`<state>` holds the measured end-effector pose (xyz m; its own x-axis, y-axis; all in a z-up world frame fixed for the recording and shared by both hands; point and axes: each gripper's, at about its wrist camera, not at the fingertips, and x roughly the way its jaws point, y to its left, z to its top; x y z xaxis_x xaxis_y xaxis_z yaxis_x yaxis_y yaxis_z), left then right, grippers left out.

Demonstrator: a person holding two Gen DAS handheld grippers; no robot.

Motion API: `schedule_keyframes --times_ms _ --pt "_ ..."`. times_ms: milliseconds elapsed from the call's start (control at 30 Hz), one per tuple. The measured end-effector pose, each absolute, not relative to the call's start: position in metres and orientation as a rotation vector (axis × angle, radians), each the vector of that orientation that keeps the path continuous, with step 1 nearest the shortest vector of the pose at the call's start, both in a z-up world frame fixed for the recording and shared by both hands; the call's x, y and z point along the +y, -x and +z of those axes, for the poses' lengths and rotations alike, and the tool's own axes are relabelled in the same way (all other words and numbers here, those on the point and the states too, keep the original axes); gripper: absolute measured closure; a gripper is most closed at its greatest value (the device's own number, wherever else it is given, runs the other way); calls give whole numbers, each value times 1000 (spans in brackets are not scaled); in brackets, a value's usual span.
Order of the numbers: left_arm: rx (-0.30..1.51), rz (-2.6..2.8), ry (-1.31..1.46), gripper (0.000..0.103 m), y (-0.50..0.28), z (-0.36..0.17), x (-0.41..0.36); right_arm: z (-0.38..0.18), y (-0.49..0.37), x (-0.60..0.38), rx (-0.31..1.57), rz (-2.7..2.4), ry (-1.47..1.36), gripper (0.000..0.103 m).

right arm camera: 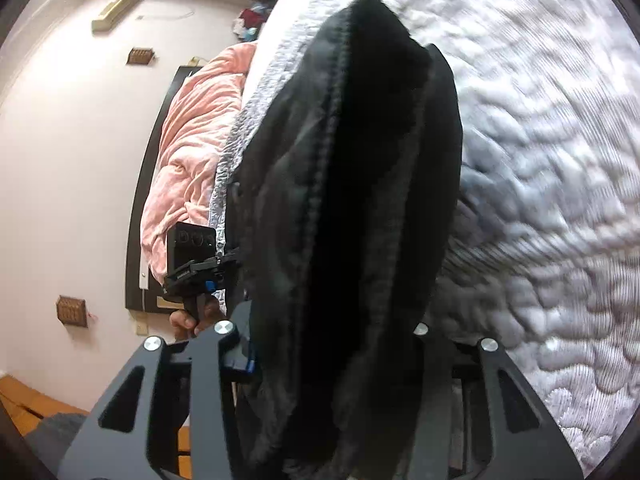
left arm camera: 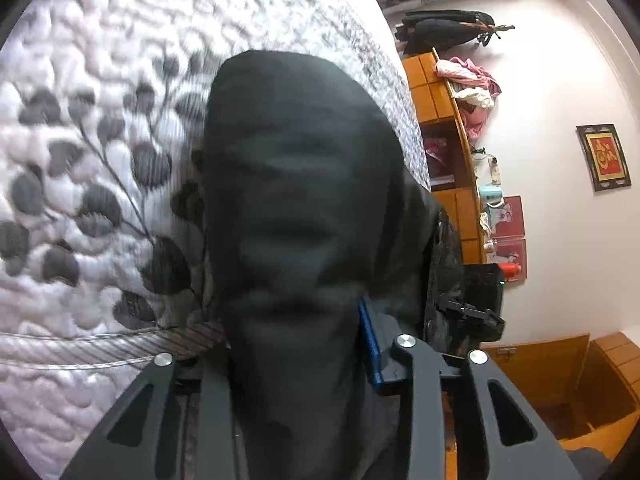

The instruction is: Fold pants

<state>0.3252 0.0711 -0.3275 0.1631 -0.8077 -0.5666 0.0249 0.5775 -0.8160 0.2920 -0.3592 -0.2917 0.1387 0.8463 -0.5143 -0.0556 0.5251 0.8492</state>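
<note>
**A:** What has your left claw [left arm camera: 304, 360] got?

**B:** Black pants [left arm camera: 304, 184]. Your left claw's fingers are pressed in on a bunched fold of the cloth. You can see a blue pad [left arm camera: 370, 344] hard against the fabric on the claw's right side; the opposite finger is covered by the cloth. From the pinch the pants rise straight ahead of the claw and fill the middle of the view.

**A:** And behind them?

**B:** A white quilted bedspread [left arm camera: 100, 160] with grey leaf print, ahead and to the claw's left. Off to its right stands a wooden shelf [left arm camera: 444, 120] with pink clothes [left arm camera: 468, 80] heaped on top, and a framed picture [left arm camera: 603, 157] hangs on the wall beyond.

**A:** Your right claw [right arm camera: 332, 360]?

**B:** Same story. It is closed on the pants [right arm camera: 352, 200], which bulge up between its fingers in thick vertical folds, a seam running up the claw's left side of the bundle. A blue pad [right arm camera: 249, 356] shows at the left finger, touching the cloth; the other finger is buried.

**A:** Where is the bedspread [right arm camera: 540, 140] from that side?

**B:** Ahead and to the claw's right, blurred. To the claw's left you can see your other gripper [right arm camera: 196, 268] and the hand [right arm camera: 188, 322] holding it, just beside the pants, with a pink blanket [right arm camera: 196, 140] further off along the wall.
</note>
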Motion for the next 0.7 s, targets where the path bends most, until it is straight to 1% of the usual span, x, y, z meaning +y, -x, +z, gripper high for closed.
schedule_keyframes --times_ms 167,367,500,600,700 --pt "1215 -641 793 70 -340 -300 102 -258 -331 -320 1245 824 -708 61" --pt "1171 -539 793 70 -396 -281 160 -251 -412 -252 1262 874 -642 61" --pt "1188 -471 817 70 -437 -297 199 -267 -464 -204 1300 877 -613 61" --pt "1217 -431 857 70 -452 -316 221 -286 -489 -182 1342 866 -619 61" --pt "1224 -425 916 69 -459 -332 235 -306 -506 -174 1378 854 -639 59"
